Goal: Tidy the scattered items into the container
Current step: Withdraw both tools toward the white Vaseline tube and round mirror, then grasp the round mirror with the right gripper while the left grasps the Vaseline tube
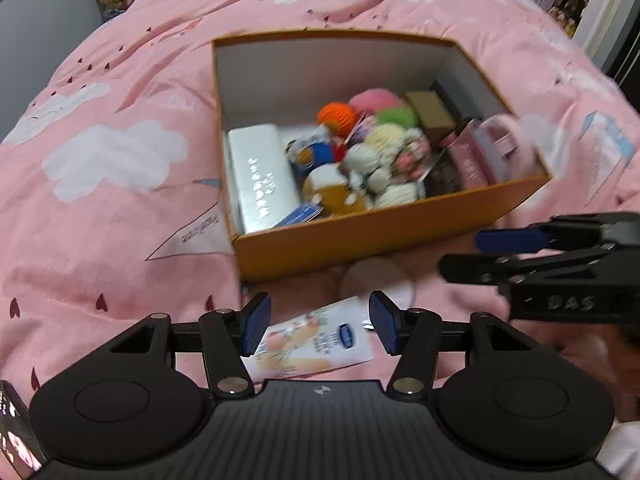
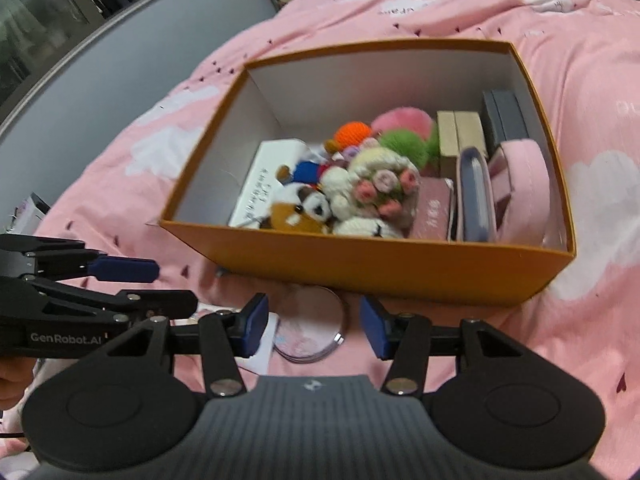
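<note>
a: bedding first. pink duvet point(image 1: 100, 208) with white clouds is filling both frames edge to edge, and the orange box point(image 1: 360, 236) is sitting in the centre of each view, lid off.

b: how full is it looking?

a: fairly full, i'm judging. a white case point(image 1: 262, 176) is lying along its left side, knitted toys point(image 2: 360, 196) are piling in the middle, and small boxes and a pink pouch point(image 2: 524, 192) are standing at its right side. so most of the tidying is appearing done.

b: what is lying outside it?

a: two things, both below the box's near wall at lower centre. a printed card point(image 1: 316, 340) is lying flat on the duvet, and a round compact mirror point(image 2: 312, 324) is resting just beside it, partly overlapping it in the right wrist view.

b: and the tools?

a: the left gripper point(image 1: 316, 326) is hovering over the card with jaws spread wide, gripping nothing. the right gripper point(image 2: 310, 326) is hanging over the mirror, jaws also wide and empty. each is crossing the edge of the other's view.

b: next move?

a: my guess is a pick of one of these leftovers. both are lying thin and flat on soft fabric, so the fingers are needing to press down beside an edge and close underneath it, then lift over the near wall.
</note>
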Motion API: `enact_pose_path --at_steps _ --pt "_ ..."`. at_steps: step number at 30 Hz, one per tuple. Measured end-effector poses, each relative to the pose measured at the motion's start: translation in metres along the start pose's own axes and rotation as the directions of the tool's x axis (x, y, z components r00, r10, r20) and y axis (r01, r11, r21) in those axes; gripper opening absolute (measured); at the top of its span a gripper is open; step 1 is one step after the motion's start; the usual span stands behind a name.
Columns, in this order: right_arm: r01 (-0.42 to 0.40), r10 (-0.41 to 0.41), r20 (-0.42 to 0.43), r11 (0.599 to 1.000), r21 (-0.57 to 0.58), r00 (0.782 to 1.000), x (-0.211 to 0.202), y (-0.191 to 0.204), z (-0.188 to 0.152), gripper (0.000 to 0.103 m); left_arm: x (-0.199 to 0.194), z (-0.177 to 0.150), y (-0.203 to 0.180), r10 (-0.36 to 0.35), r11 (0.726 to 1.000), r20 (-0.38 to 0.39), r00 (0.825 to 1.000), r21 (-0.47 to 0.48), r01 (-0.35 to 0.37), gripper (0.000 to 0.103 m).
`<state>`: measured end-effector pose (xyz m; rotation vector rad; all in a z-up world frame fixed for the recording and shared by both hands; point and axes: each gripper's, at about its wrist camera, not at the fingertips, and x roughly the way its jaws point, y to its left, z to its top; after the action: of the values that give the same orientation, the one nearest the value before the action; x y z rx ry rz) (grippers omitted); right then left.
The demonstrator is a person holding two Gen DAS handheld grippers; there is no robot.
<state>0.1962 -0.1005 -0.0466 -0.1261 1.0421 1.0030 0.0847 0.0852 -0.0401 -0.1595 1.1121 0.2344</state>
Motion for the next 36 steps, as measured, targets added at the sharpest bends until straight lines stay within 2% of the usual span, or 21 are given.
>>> enact_pose_path --at_steps 4,9,16,29,31,33,36 --pt "0.019 -0.018 -0.03 1.0 0.022 0.999 0.009 -0.007 -0.002 0.056 0.007 -0.005 0.002 0.024 1.0 -0.011 1.0 -0.009 -0.024 0.064" --pt "0.032 -0.029 -0.045 0.998 0.056 0.999 0.015 -0.015 -0.003 0.056 0.007 -0.01 0.008 -0.006 0.999 -0.022 1.0 -0.044 0.005 0.064" --pt "0.01 -0.004 -0.064 0.996 0.085 0.998 0.024 -0.023 -0.005 0.056 0.009 -0.014 0.013 0.012 0.999 -0.038 0.999 -0.041 -0.014 0.064" --pt "-0.032 0.046 -0.138 0.994 0.102 0.989 0.052 -0.025 -0.005 0.056 0.038 -0.016 0.019 0.039 0.999 -0.143 0.989 -0.006 -0.04 0.064" --pt "-0.037 0.052 -0.149 0.994 0.107 0.987 0.056 -0.026 -0.005 0.056 0.04 -0.017 0.016 0.041 0.999 -0.147 0.988 0.038 -0.036 0.065" --pt "-0.044 0.061 -0.163 0.993 0.112 0.985 0.062 -0.026 -0.005 0.056 0.042 -0.018 0.009 0.055 0.992 -0.153 0.987 0.122 -0.037 0.065" --pt "-0.051 0.07 -0.174 0.992 0.113 0.982 0.07 -0.027 -0.004 0.055 0.047 -0.02 -0.002 0.089 0.966 -0.163 0.983 0.254 -0.045 0.065"
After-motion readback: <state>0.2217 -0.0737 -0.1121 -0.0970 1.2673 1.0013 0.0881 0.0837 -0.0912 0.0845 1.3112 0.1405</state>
